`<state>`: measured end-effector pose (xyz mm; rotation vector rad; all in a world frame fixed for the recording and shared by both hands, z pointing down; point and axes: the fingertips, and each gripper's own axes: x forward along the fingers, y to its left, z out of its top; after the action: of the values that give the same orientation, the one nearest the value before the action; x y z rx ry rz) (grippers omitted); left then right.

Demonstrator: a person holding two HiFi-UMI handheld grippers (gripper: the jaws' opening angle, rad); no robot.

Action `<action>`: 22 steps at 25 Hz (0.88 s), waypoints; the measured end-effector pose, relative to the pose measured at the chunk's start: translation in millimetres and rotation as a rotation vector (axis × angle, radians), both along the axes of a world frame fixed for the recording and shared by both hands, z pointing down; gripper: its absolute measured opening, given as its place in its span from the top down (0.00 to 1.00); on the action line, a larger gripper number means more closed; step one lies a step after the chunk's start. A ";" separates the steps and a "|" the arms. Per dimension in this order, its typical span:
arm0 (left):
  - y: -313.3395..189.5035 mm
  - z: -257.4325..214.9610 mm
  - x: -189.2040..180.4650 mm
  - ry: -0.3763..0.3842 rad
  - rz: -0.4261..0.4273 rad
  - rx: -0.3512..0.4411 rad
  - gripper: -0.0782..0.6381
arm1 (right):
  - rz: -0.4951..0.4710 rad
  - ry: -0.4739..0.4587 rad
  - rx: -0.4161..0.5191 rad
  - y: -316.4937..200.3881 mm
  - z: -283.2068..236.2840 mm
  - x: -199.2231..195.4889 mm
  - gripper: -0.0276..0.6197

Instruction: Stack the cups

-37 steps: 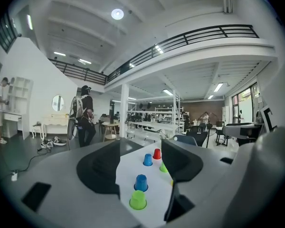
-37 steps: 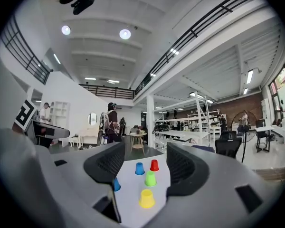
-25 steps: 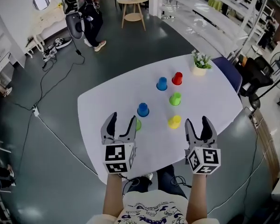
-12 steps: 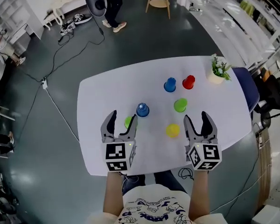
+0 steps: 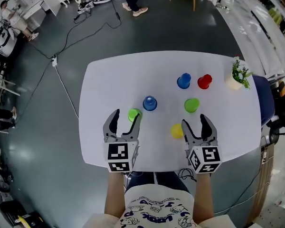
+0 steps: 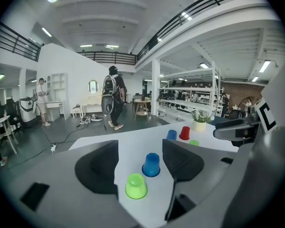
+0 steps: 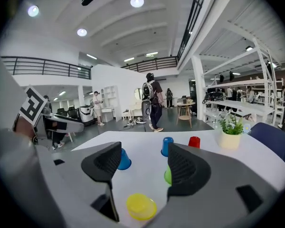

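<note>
near: left tool (image 5: pixel 126 115) is held spread and empty, lime cup (image 5: pixel 134 114) just ahead; right tool (image 5: pixel 195 121) empty, jaws just being opened, yellow cup (image 5: pixel 176 130) just beside | far: blue cup (image 5: pixel 149 103), green cup (image 5: pixel 191 105), second blue cup (image 5: pixel 184 80), red cup (image 5: pixel 204 81) are set singly on the table (image 5: pixel 99 127) | progress: none stacked, all stacking is left

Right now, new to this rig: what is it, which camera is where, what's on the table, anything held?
No robot: a person holds tongs in each hand. The top-down picture comes from a head camera; the other two from cameras riding on the left tongs and right tongs, looking along their jaws. On the table: lime cup, near blue cup, yellow cup, green cup, far blue cup, red cup, potted plant. Both tongs are open, holding nothing; the right jaws have just been opening, the yellow cup just ahead, untouched.
</note>
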<state>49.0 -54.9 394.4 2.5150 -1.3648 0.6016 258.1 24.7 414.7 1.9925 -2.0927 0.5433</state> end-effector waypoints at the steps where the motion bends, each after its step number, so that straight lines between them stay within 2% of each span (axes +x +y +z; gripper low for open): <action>1: 1.4 2.4 -4.1 -0.003 -0.005 -0.005 0.50 | -0.013 0.002 -0.012 0.6 4.6 -6.0 0.46; 11: -7.3 35.0 -21.8 -0.018 -0.009 -0.070 0.50 | -0.104 0.042 -0.161 -0.4 56.4 -39.7 0.44; 22: -25.3 84.0 -23.5 -0.029 0.039 -0.168 0.50 | -0.073 0.052 -0.313 1.6 118.4 -45.1 0.43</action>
<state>25.6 -80.2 478.4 2.4127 -1.2219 0.7315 213.0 26.3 533.1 1.7298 -1.9047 0.7452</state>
